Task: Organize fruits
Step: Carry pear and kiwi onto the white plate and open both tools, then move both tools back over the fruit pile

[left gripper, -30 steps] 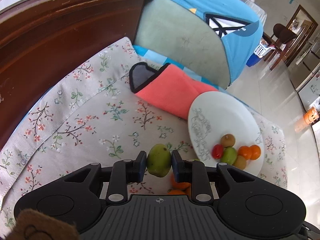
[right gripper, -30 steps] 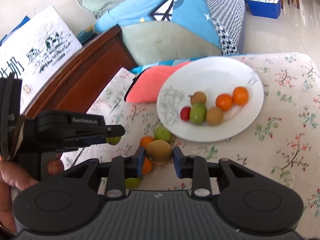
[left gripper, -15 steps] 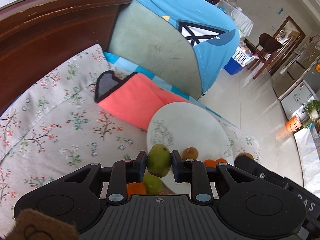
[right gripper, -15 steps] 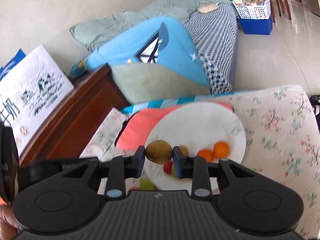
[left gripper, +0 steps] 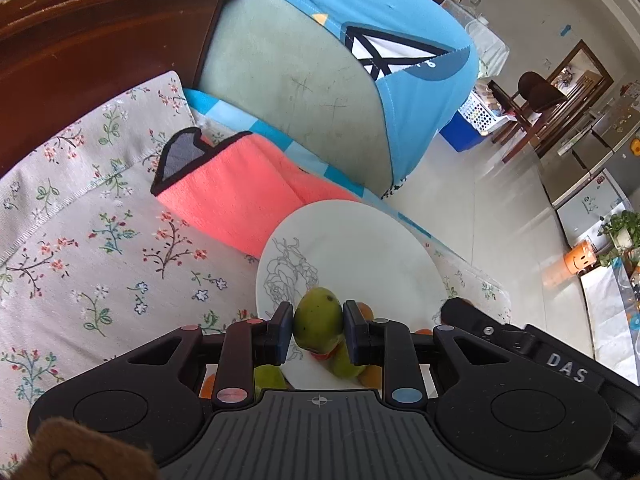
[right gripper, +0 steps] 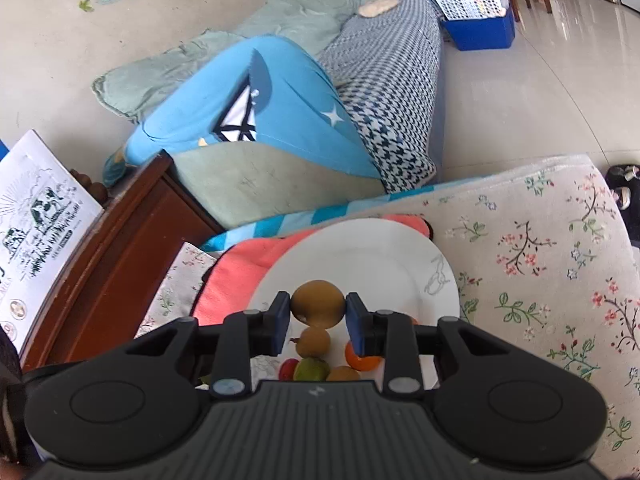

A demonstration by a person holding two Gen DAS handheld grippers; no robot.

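While the left gripper (left gripper: 318, 330) clamps a green fruit (left gripper: 318, 324) low in its frame, the white plate (left gripper: 360, 248) lies just beyond. Low centre in its own view, the right gripper (right gripper: 318, 318) is clamped on a brown fruit (right gripper: 318, 307) over that plate.

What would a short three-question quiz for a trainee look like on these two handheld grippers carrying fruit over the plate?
1. True or false: the left gripper is shut on a green oval fruit.
2. What does the right gripper hold? A) round brown fruit B) red fruit C) nothing
3. Fill in: the round white plate partly overlies a folded ____ cloth.

Key: 1 true; 2 A, the round brown fruit; 3 coral-pink.
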